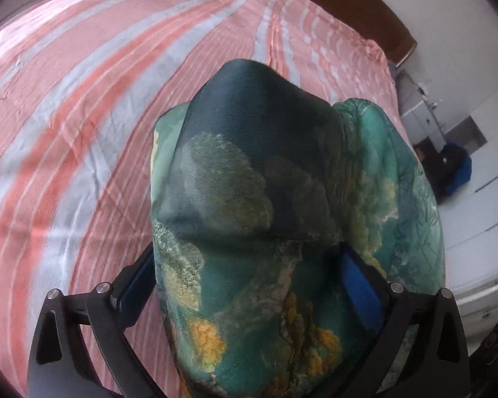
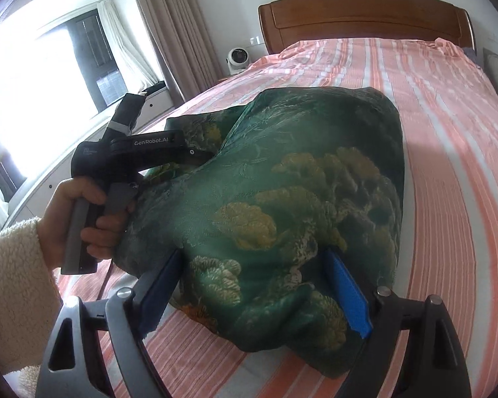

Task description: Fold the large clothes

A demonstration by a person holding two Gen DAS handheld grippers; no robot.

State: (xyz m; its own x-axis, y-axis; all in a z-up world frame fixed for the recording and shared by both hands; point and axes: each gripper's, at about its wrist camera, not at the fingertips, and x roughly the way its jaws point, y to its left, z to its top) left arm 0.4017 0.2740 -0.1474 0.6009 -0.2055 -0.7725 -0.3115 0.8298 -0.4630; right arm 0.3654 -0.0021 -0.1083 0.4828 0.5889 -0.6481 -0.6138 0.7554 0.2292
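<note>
Both tools grasp the green patterned garment (image 2: 298,199): left tool (image 1: 249,265) and right tool (image 2: 255,285) each clench bunched cloth, held just above the striped bed (image 2: 448,132). Advice: keep both grips level, spread apart, lay flat before creasing.

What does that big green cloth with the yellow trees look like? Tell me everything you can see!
The green cloth looks silky and shiny, dark green printed with yellow and pale tree-like clumps. It is bunched up in a puffy heap above the pink striped bedsheet. The left gripper bites into its far side, and the right gripper has a fold between its blue pads. Whether its bottom touches the bed cannot be told.
</note>
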